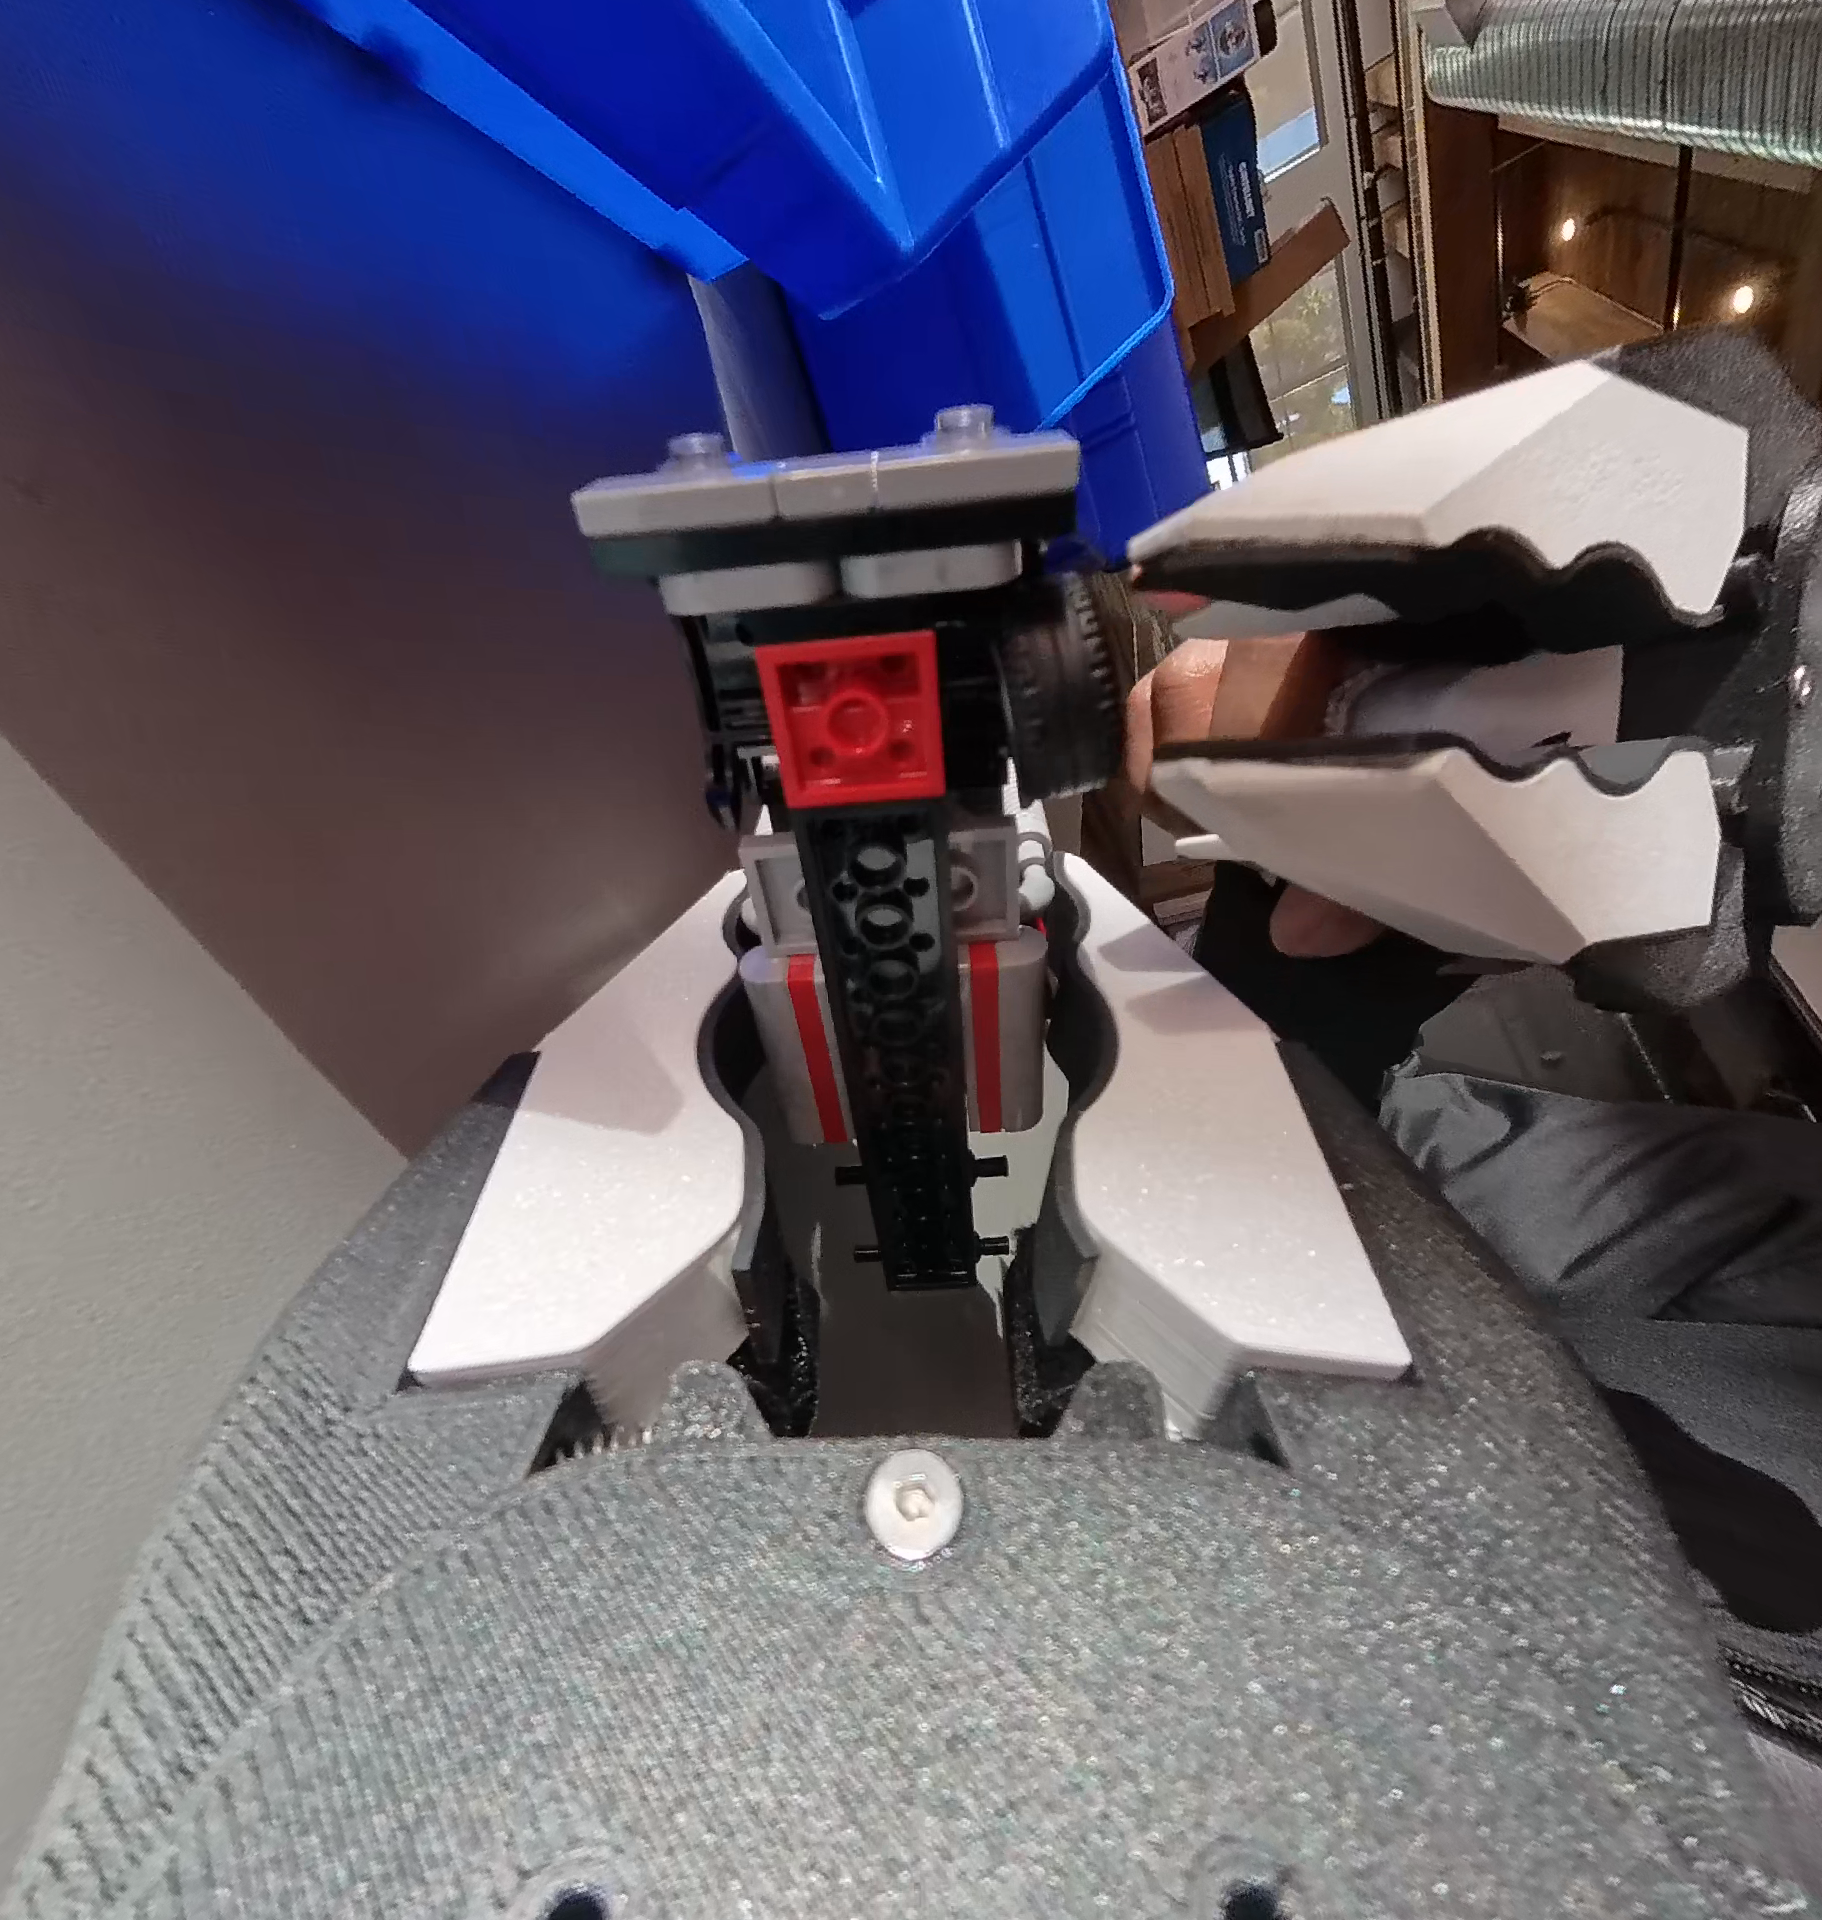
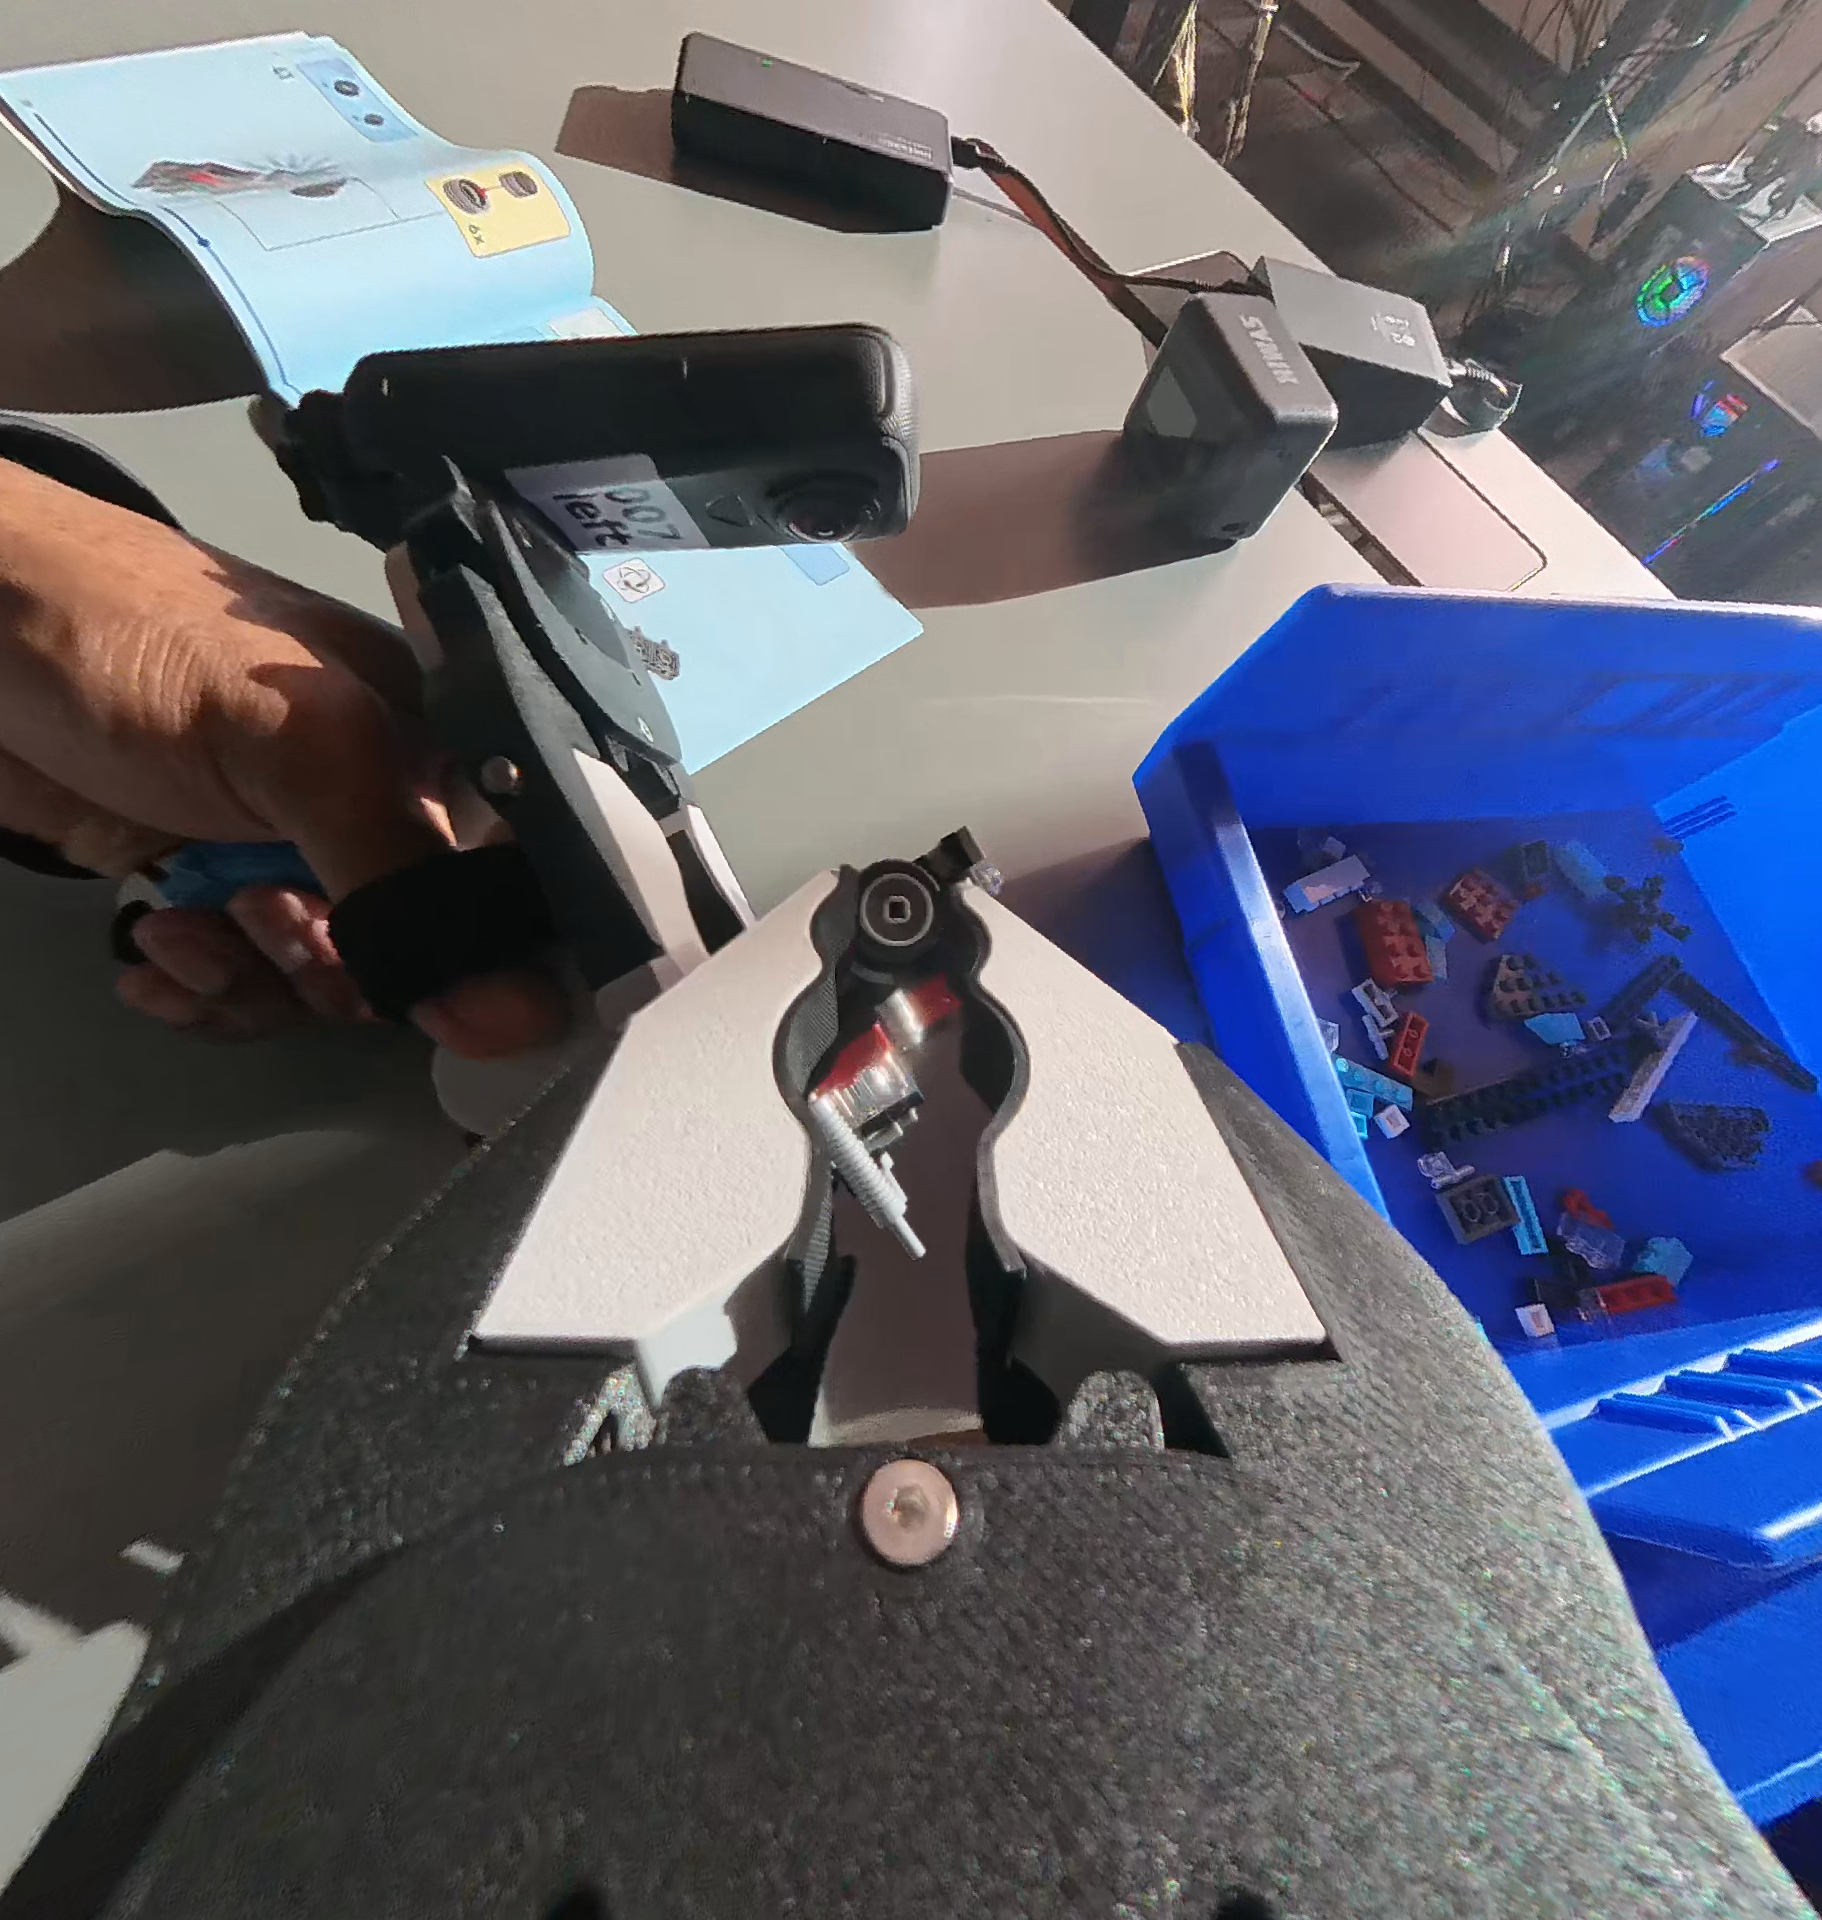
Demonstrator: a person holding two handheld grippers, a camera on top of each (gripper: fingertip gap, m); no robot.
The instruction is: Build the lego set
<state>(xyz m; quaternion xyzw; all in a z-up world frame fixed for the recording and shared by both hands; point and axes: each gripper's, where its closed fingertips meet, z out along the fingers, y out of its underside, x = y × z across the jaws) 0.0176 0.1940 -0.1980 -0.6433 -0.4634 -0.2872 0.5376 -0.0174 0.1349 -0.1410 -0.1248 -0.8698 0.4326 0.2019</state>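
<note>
Left tongs (image 1: 891, 1039) clamp the lego model (image 1: 865, 831); right tongs (image 1: 1146, 675), apart around its wheel (image 1: 1058, 691), could lever the model loose.

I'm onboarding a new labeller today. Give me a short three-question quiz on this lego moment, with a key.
1. True or false: the left hand-held gripper grips the lego model.
2. Which part of the model sits between the right hand-held gripper fingers: A) red brick, B) black wheel, C) grey plate?
3. Where do the loose lego pieces lie?

Key: 1 true. 2 B. 3 In the blue bin on the table.
</note>
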